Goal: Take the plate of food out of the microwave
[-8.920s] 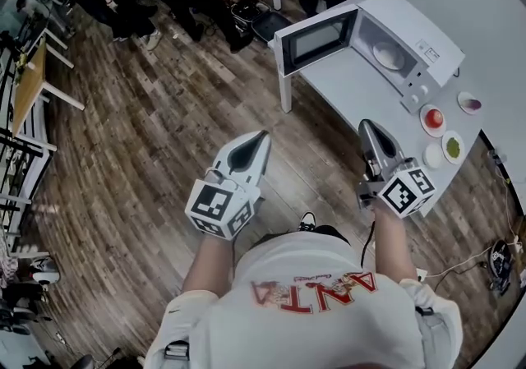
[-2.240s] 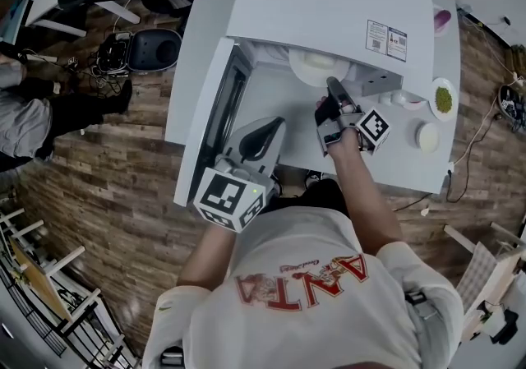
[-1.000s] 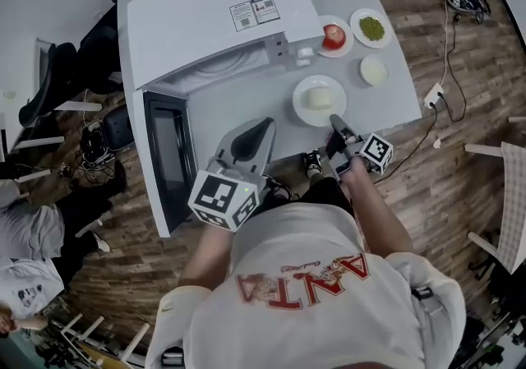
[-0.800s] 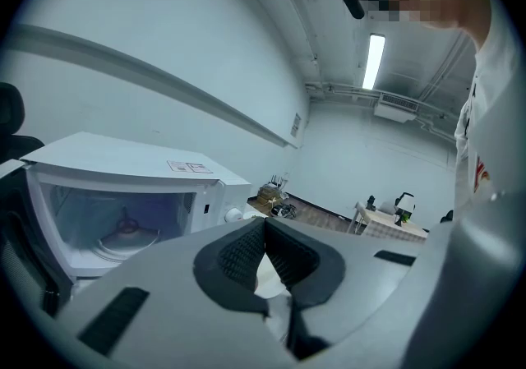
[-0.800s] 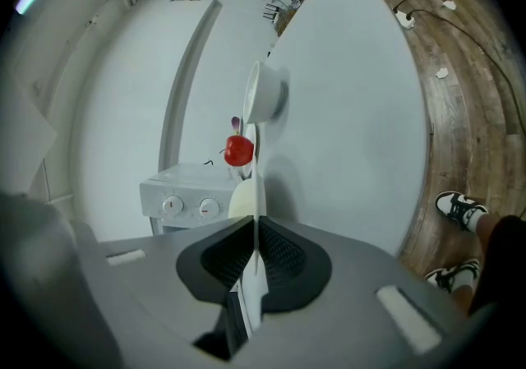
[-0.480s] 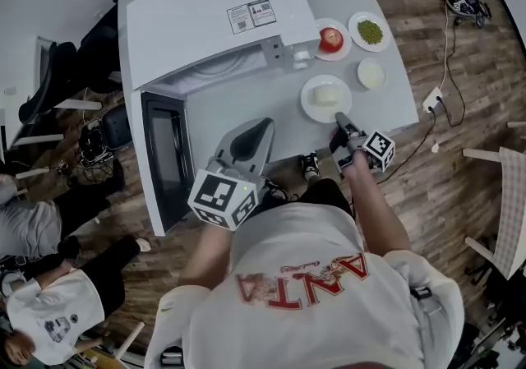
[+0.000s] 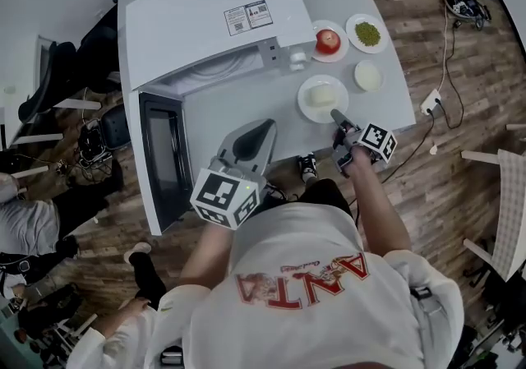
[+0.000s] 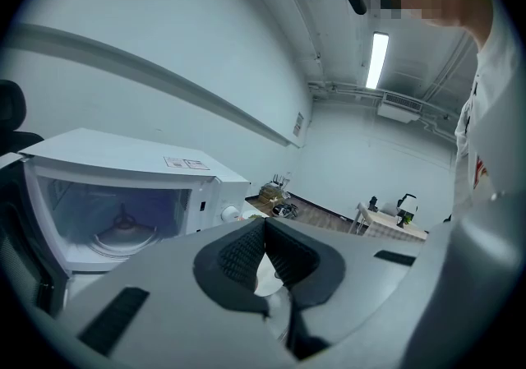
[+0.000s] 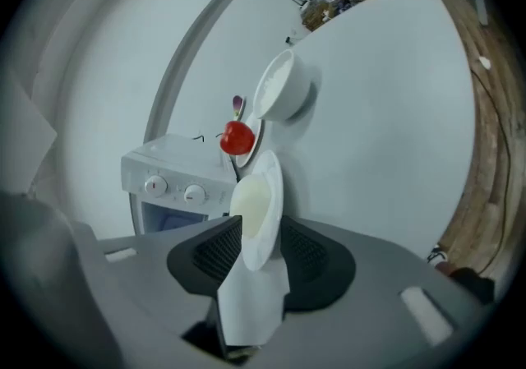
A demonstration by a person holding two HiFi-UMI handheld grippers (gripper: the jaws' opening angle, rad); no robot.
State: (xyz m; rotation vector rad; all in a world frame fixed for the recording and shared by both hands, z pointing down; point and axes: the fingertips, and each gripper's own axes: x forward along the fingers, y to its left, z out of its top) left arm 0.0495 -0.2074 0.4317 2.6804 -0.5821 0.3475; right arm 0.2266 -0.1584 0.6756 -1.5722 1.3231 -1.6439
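With the plate of food [image 7: 322,99] set on the desk [image 7: 238,113] outside the microwave [image 7: 197,22], its rim between the right gripper's [image 7: 338,117] just-parted fingers, release is judged in hand and a straight withdrawal called for; the left gripper's [image 7: 265,124] fingers are closed on nothing.
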